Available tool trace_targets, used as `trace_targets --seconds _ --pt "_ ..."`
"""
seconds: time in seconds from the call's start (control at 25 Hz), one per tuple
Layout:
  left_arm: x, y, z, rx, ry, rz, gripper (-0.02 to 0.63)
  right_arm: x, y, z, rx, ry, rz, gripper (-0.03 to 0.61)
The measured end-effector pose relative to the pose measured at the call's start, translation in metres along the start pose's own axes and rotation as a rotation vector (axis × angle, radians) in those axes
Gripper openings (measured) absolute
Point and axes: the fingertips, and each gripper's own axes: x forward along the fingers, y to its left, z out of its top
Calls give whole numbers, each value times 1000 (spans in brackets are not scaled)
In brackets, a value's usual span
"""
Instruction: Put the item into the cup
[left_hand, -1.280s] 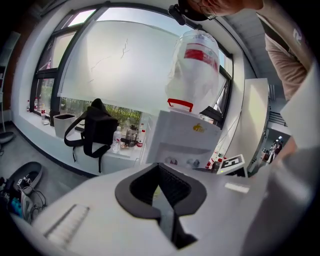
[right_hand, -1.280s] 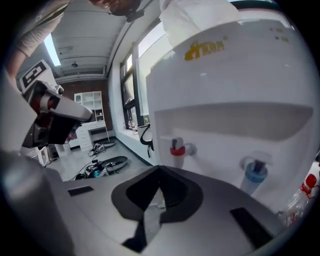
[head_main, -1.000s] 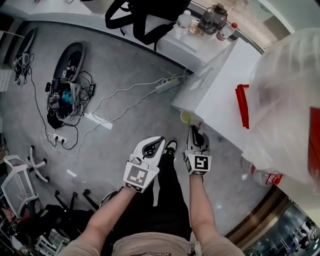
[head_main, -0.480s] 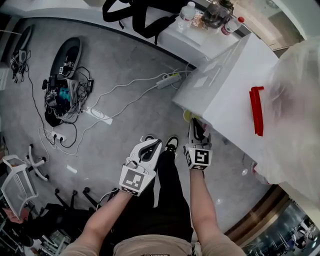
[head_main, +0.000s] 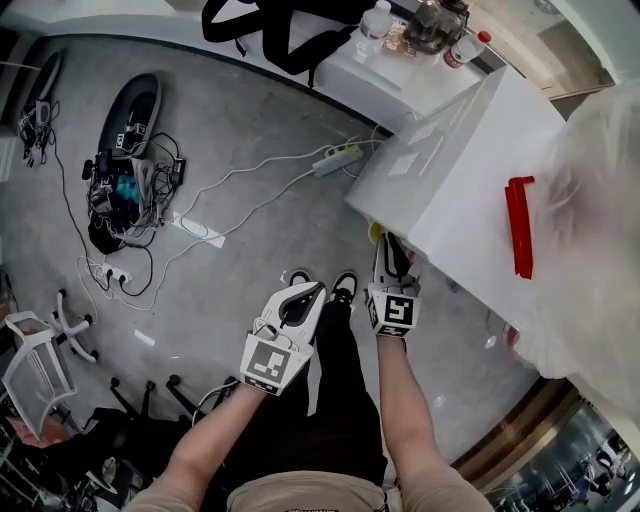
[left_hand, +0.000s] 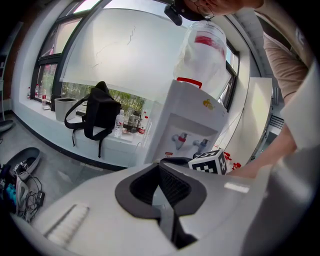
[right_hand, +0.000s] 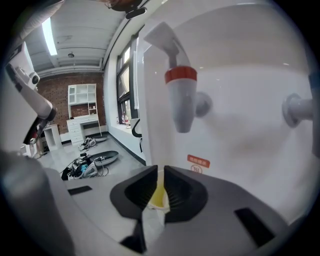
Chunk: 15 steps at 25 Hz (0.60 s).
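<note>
While a person stands facing a white water dispenser (head_main: 455, 165), the right gripper (head_main: 390, 252) pinches the thin wall of a yellow cup (head_main: 374, 233), its jaws drawn in close with only the cup's edge between them. Seen from the head view, the cup sits at the gripper's tips, just against the dispenser's front and well above the grey floor (head_main: 250, 130). From the right gripper view, the cup's yellow wall (right_hand: 159, 194) stands upright between the dark pads, and a tap with a red collar (right_hand: 181, 95) hangs above the jaws; a second tap (right_hand: 300, 107) juts out further right.

The left gripper (head_main: 308, 292) is held beside the right one, apart from the dispenser, its jaws brought together with nothing between them. Its own view looks past the closed jaws to the dispenser, topped by an upturned water bottle (left_hand: 205, 50).

A red strip (head_main: 518, 235) lies on the dispenser's top. White cables and a power strip (head_main: 335, 160) trail across the floor, and a black backpack (left_hand: 95, 115) rests on a white counter (left_hand: 115, 145).
</note>
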Motion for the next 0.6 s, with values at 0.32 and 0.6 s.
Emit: trace_targets --seconds 0.32,0.6 --pt "-5 -1 -14 -18 20 6 8 -15 3 -7 1 2 -12 14" --pt "-14 -14 4 8 6 -9 8 -40 35 -3 15 41 71 12"
